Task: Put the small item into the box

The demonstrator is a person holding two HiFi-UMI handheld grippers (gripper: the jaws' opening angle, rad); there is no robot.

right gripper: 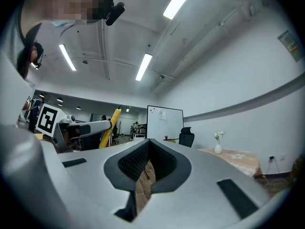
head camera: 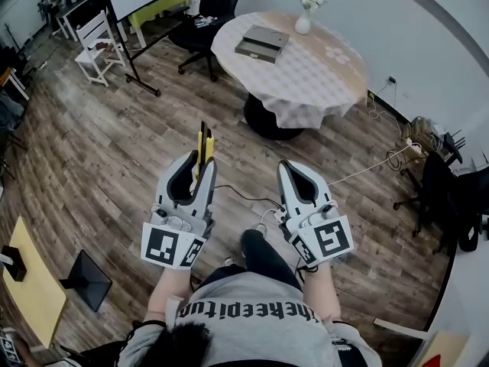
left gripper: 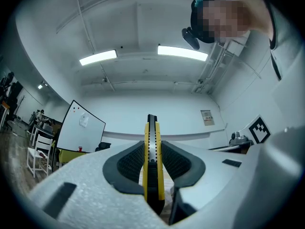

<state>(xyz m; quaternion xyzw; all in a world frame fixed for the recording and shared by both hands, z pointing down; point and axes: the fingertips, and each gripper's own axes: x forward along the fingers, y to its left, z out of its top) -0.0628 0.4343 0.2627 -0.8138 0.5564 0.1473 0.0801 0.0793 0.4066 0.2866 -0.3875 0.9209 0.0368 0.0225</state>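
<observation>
Left claw (head camera: 204, 165) clamping one yellow knife (head camera: 204, 139)

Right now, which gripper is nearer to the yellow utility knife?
Left. The left gripper is shut on the yellow utility knife; the right gripper is off to its right, jaws together, not touching it.

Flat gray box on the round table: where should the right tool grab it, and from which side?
Probably take the box by its near edge, coming in from the person's side of the table. It lies flat and low, likely too broad to span, and the vase stands beyond its right end. The right tool is shut and empty: open it first.
</observation>
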